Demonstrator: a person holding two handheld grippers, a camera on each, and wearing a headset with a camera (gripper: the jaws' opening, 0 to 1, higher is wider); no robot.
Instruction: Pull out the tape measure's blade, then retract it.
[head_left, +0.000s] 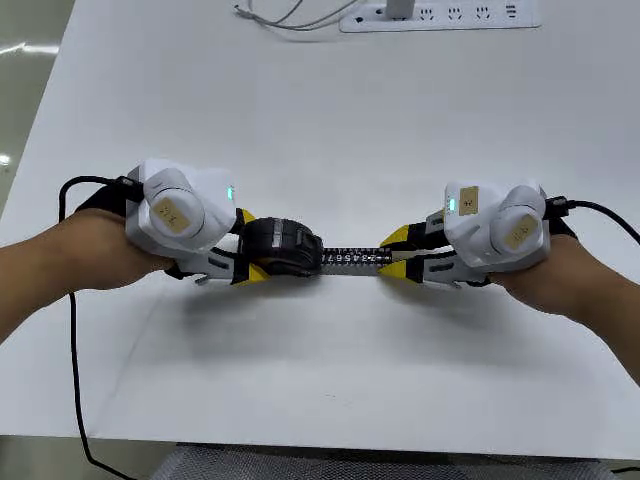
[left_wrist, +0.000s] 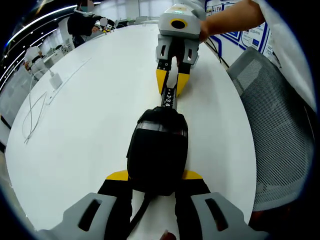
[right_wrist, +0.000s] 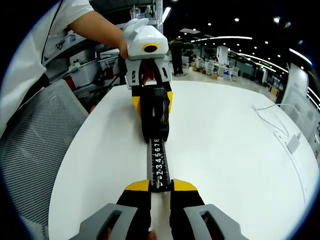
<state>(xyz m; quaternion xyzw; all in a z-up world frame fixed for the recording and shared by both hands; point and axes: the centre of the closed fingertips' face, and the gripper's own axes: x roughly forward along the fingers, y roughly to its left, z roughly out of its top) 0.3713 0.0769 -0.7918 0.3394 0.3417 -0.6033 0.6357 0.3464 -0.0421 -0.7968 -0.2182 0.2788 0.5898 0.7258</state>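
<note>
There was one tape measure (head_left: 280, 247) and two grippers. The left gripper (head_left: 250, 245) had its jaws clamped on either side of the black case, low over the white table (head_left: 320, 130) near its front edge. I couldn't tell whether the case touched the top. The right gripper (head_left: 397, 253) was pinching the tip of the blade (head_left: 355, 258), jaws nearly pressed together on it. A short run of blade, numbered 2 to 8, stretched straight between them. The left hand (head_left: 95, 250) and right hand (head_left: 560, 280) held the grippers level, pointing at each other. At the far edge lay one power strip (head_left: 440, 14) and a white cable (head_left: 290, 15). A mesh chair (left_wrist: 270, 125) stood beside the table.
</note>
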